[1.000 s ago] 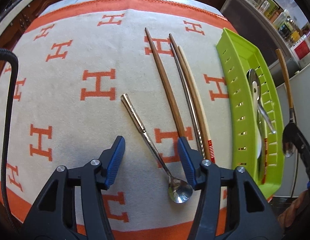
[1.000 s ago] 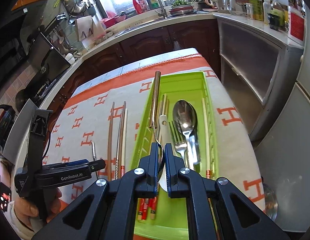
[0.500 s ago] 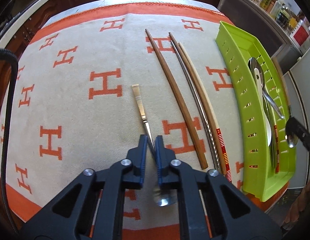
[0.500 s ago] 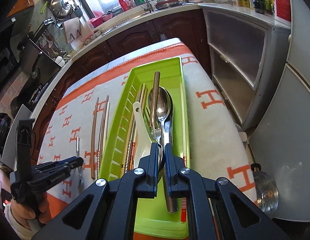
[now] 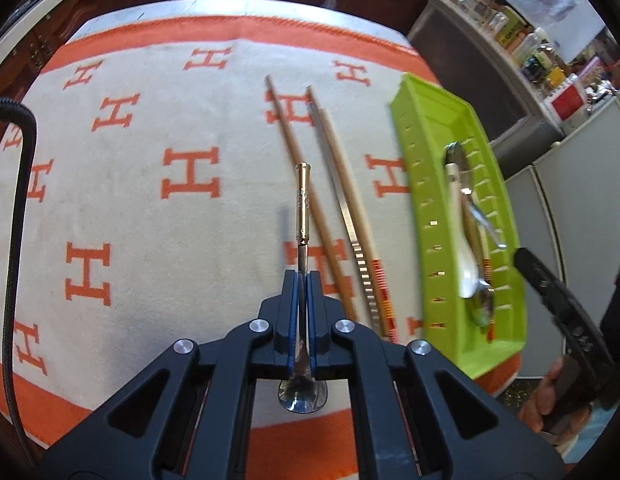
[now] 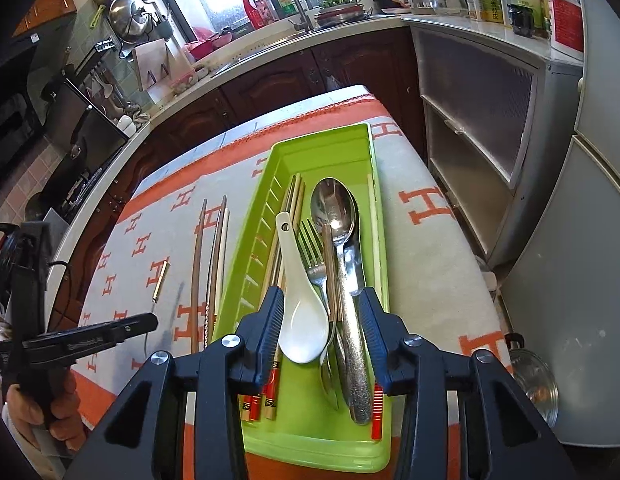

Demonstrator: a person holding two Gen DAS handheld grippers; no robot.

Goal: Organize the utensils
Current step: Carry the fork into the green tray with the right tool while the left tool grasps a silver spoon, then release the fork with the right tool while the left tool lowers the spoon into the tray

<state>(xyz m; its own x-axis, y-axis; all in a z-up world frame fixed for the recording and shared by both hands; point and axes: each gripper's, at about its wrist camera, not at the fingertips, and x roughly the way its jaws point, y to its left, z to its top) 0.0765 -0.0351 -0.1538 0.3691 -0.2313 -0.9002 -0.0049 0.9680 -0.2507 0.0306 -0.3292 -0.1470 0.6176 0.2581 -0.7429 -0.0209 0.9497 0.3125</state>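
Note:
My left gripper [image 5: 302, 280] is shut on a small gold-handled spoon [image 5: 302, 204] and holds it a little above the orange-and-cream cloth [image 5: 150, 240], bowl toward the camera. Three chopsticks [image 5: 341, 200] lie on the cloth to its right. The green tray [image 6: 321, 136] holds a white ceramic spoon [image 6: 302, 320], a fork [image 6: 311, 248], a large metal spoon [image 6: 337, 216], a wooden-handled spoon [image 6: 329, 264] and chopsticks. Over the tray's near end my right gripper [image 6: 321, 308] has its jaws opening; the utensils lie below them and the pads press on nothing.
The tray sits by the table's right edge, with grey cabinets [image 6: 481, 120] just beyond. A metal pot lid [image 6: 537, 384] lies low at the right. A black cable [image 5: 14, 240] hangs at the left. The kitchen counter and sink [image 6: 290, 28] run behind the table.
My left gripper shut on the small spoon and lifted it off the cloth. My right gripper brought the wooden-handled spoon down into the tray and opened, leaving it there.

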